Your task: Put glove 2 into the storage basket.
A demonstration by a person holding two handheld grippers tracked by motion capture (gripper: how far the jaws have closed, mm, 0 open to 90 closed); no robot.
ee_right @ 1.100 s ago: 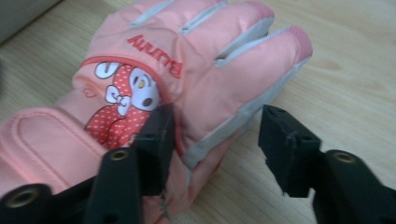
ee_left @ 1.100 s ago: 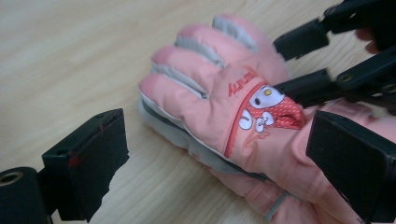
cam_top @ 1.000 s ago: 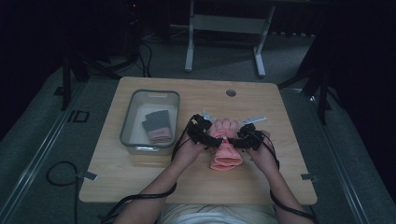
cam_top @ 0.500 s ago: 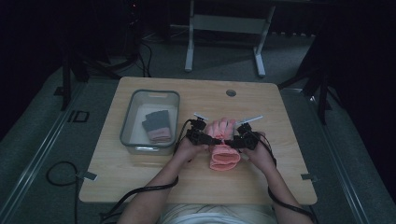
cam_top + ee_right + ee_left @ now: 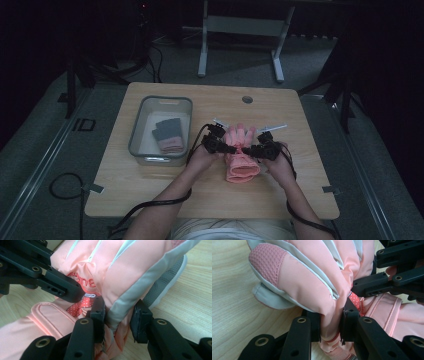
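**Ana:** Looking down from the high view, I see a pink glove (image 5: 242, 155) lying on the wooden table (image 5: 150, 185), a little right of the middle, with its fingers pointing away from the person and its cuff toward them.

**Ben:** And the two tools?

**Ana:** The left gripper (image 5: 226, 148) comes in at the glove's left edge, the right gripper (image 5: 251, 149) at its right edge, about where the fingers meet the palm. They face each other across it.

**Ben:** Is the left one pinching?

**Ana:** Yes. In the left gripper view its jaws have just been closing, and now the pads squeeze a fold of the glove (image 5: 317, 290) between them; the fabric bulges out above the pads.

**Ben:** The right?

**Ana:** Its jaws have also just been closing. In the right gripper view the glove's (image 5: 130, 272) grey-trimmed edge sits between them. One pad lies against the fabric; the other seems to stand a little off it, so I read this one as not yet clamped.

**Ben:** Is the glove lifted?

**Ana:** The cuff end rests on the table. Whether the fingers are raised I cannot tell.

**Ben:** Anything else nearby?

**Ana:** A grey bin (image 5: 137, 131) stands on the table to the left of the glove, well apart, holding a dark grey glove (image 5: 167, 130) on top of something pink.
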